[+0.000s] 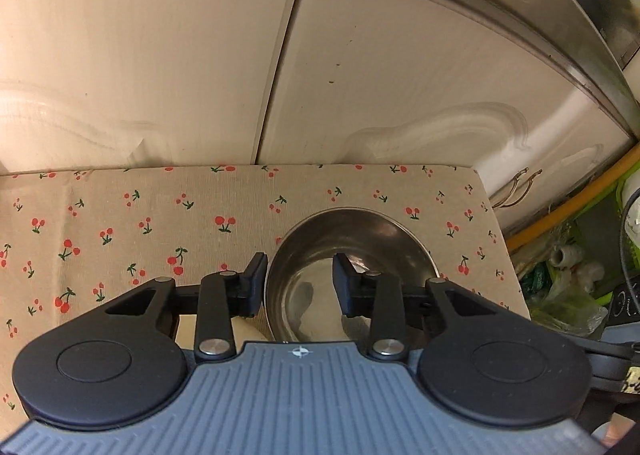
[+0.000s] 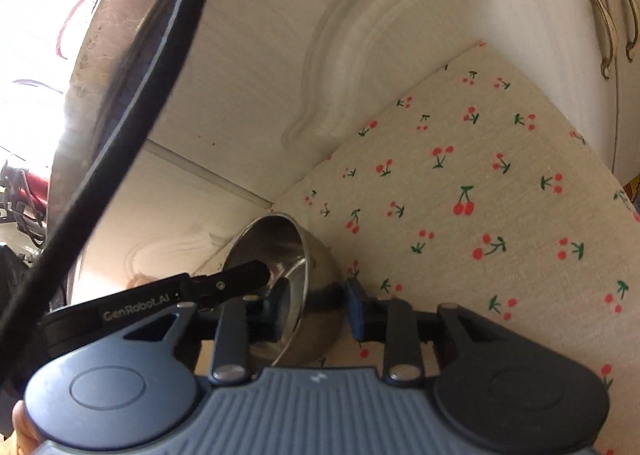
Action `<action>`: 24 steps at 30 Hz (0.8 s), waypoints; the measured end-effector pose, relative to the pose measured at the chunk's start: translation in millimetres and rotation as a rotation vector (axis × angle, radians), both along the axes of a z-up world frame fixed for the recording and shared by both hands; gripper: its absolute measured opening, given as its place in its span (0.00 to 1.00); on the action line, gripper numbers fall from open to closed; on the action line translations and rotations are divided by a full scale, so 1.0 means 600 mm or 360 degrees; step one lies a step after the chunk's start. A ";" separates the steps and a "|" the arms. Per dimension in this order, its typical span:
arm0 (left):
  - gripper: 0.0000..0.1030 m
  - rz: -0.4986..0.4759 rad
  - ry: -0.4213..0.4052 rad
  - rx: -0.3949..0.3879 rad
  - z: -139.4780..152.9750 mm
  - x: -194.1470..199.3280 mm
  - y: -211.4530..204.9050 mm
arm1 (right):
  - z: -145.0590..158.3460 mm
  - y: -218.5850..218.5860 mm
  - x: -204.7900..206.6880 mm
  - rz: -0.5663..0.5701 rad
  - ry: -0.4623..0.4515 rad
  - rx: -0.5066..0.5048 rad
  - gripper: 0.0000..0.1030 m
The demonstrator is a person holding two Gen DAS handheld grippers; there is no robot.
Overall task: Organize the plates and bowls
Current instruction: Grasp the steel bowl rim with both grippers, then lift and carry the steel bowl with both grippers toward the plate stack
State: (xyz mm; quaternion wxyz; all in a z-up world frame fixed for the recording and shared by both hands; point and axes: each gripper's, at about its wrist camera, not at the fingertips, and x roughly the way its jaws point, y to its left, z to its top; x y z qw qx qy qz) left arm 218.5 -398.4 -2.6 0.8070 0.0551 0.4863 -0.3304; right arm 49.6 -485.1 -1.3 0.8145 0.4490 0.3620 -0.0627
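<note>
Left gripper (image 1: 300,281): jaws wide, straddling the near left rim of the steel bowl (image 1: 352,255), one finger inside.
Right gripper (image 2: 316,305): jaws wide, astride the bowl's wall.
Bowl: one, on the cherry-print cloth (image 1: 140,215).
Cabinet doors (image 1: 160,55): behind the cloth.

The near rim of the steel bowl (image 1: 352,255) is hidden behind the body of the left gripper (image 1: 300,279), so contact between its fingers and the rim cannot be confirmed. In the right wrist view, the bowl's base is covered by the right gripper (image 2: 316,307); whether that base touches the cherry-print cloth (image 2: 480,175) cannot be told. The clutter (image 1: 568,267) at the frame edge is cut off and too distorted to identify. The black strap (image 2: 132,95) is blurred.
</note>
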 end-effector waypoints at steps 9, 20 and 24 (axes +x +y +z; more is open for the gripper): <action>0.35 0.0060 0.0035 -0.0088 0.030 -0.018 0.020 | 0.024 -0.023 -0.015 -0.0046 -0.0010 0.0046 0.26; 0.34 0.0124 0.0007 -0.0214 0.104 -0.064 0.061 | 0.106 -0.036 -0.065 -0.0020 -0.0088 0.0037 0.26; 0.34 0.0163 0.0015 -0.0266 0.123 -0.084 0.091 | 0.125 -0.024 -0.084 0.0036 -0.0087 0.0024 0.26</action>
